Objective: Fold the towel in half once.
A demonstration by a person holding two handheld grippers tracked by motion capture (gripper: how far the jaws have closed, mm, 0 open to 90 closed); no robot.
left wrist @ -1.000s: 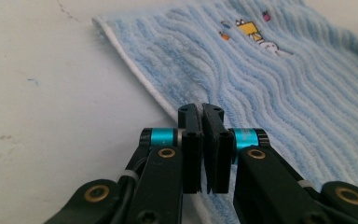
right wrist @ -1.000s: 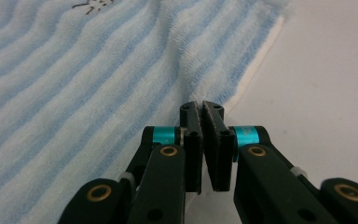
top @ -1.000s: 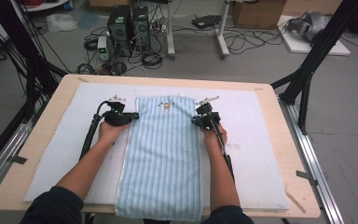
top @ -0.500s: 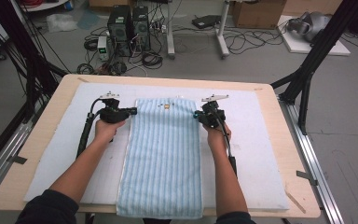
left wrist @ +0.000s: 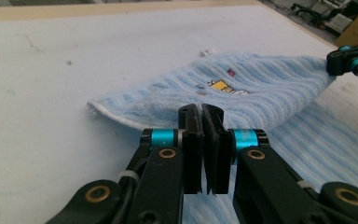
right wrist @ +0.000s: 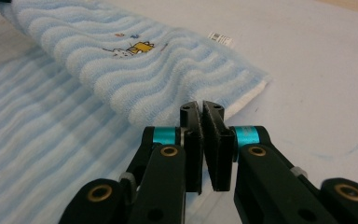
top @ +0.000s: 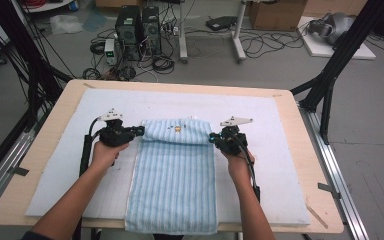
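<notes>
A light blue striped towel lies lengthwise down the middle of the frame, its near end hanging past the bottom edge of the tabletop. Its far end is lifted and curled over toward the viewer, showing a small embroidered patch and a white tag.

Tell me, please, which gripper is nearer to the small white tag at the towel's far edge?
Right. The tag sits right of the towel's middle; the right gripper pinches the right corner, the left gripper the left corner.
</notes>
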